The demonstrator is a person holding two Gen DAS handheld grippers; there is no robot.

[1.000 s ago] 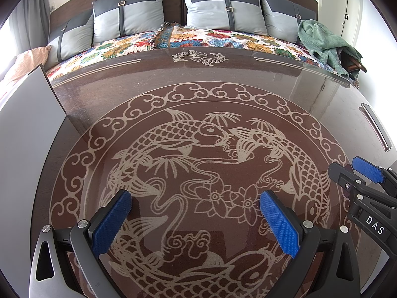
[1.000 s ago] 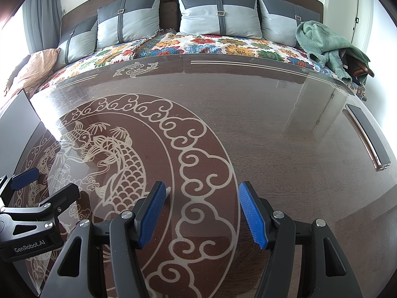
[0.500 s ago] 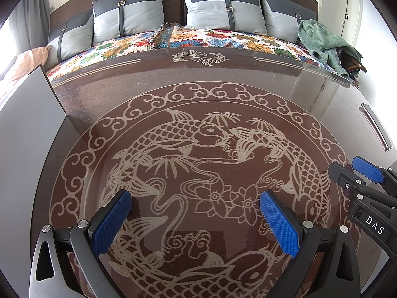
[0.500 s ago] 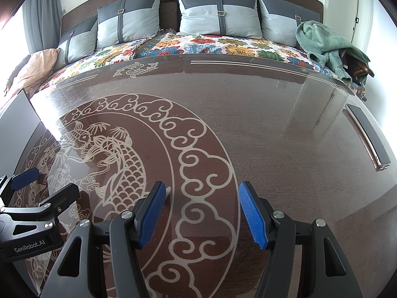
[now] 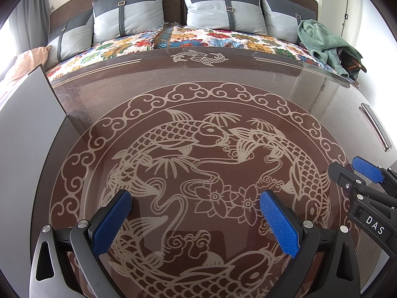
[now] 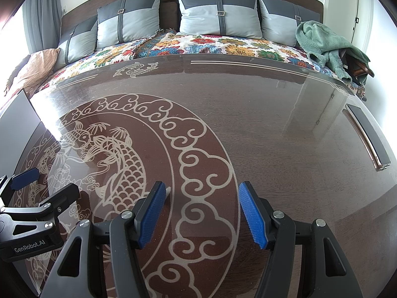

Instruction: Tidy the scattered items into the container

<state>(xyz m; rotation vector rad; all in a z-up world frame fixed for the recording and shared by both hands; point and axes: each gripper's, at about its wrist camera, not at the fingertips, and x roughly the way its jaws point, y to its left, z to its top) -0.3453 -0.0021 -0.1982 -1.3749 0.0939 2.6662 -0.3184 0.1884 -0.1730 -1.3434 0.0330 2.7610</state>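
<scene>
Jaws of both grippers stand wide apart with nothing between them. Left gripper (image 5: pixel 194 219) hangs low over the near part of the desk (image 5: pixel 285 82), above the round koi-and-cloud design (image 5: pixel 198 154) set under the glossy top; its blue ribbed pads (image 5: pixel 279 219) face each other across the lotus motif. Right gripper (image 6: pixel 199 214) hangs over the right arc of the same cloud border, just right of the left gripper. Each tool shows at the edge of the other's view: right gripper at the right margin in the left wrist view, marked "DAS"; left gripper at the lower left in the right wrist view, marked "GenRobot.AI".

Task items: no scattered items and no container visible in either view, so their position cannot be told.

Grey flat panel (image 5: pixel 27 129) stands at the left edge of the desk, slightly tilted. Dark slim bar (image 6: pixel 367 136) with a shiny rim lies at the far right edge of the desk. Beyond the far edge: bed with floral cover (image 6: pixel 223 43), four grey cushions (image 6: pixel 218 11) against a dark headboard, green towel (image 6: pixel 325 42) heaped at the bed's right end.
</scene>
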